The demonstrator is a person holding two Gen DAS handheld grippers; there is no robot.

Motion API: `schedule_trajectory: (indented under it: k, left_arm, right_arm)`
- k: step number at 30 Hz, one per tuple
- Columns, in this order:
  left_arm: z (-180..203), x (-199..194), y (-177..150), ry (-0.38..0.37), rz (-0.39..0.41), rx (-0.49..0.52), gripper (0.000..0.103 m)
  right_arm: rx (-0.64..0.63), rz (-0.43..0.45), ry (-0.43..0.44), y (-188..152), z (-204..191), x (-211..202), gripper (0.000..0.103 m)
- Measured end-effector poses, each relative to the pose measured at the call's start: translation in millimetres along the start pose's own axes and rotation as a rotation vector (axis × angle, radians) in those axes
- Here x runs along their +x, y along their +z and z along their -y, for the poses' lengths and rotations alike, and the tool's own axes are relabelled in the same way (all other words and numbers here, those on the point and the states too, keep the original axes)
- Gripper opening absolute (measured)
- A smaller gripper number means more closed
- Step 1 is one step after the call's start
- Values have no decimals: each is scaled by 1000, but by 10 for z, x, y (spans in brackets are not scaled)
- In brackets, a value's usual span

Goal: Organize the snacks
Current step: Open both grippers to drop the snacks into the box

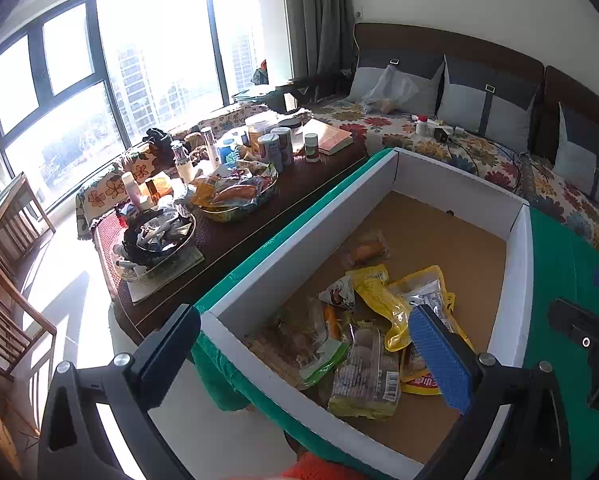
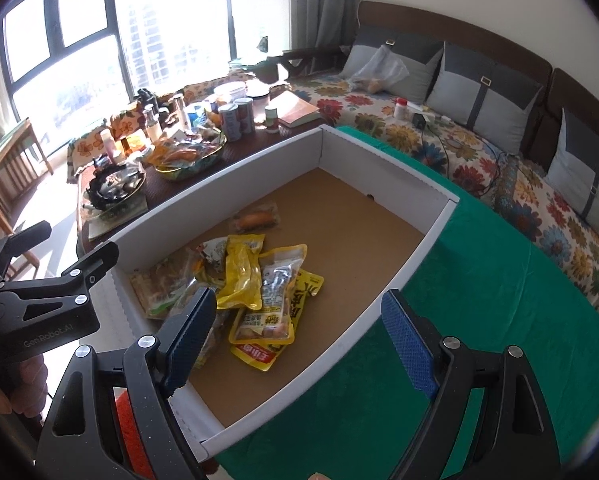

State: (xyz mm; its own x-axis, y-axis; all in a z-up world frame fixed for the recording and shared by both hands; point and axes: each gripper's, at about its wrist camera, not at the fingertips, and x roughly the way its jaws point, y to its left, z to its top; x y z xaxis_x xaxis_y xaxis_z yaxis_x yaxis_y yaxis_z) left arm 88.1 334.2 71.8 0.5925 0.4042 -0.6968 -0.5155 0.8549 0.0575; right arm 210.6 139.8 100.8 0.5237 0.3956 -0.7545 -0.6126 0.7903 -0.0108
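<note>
Cardboard, white-walled and brown-floored, makes up the box (image 2: 427, 236) I am filling; it sits on a green cloth (image 2: 479, 280) so it stays near me while I work. Both my tools hang above it with nothing in them: my left gripper (image 1: 311, 344) has its fingers spread wide, straddling the near wall, and my right gripper (image 2: 299, 332) is just as wide, one finger over the snacks and one over the cloth.

Snack packets (image 2: 255, 288) lie heaped at the near end of the box — about seven o'clock in the right wrist view — with one sausage-like packet (image 2: 257, 218) apart, toward twelve. I judge they landed loosely, hence the overlap. More snacks wait in a glass dish (image 1: 239, 196) on the dark table (image 1: 319, 172) at ten o'clock — likely my next reach.
</note>
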Motion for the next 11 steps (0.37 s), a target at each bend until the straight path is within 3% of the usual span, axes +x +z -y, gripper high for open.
schedule_trajectory:
  k: [11]
  left_arm:
    - [-43,64,-81,25,-28,-35,103]
  right_arm:
    - [-8,-13,3,-26,-54,52,87]
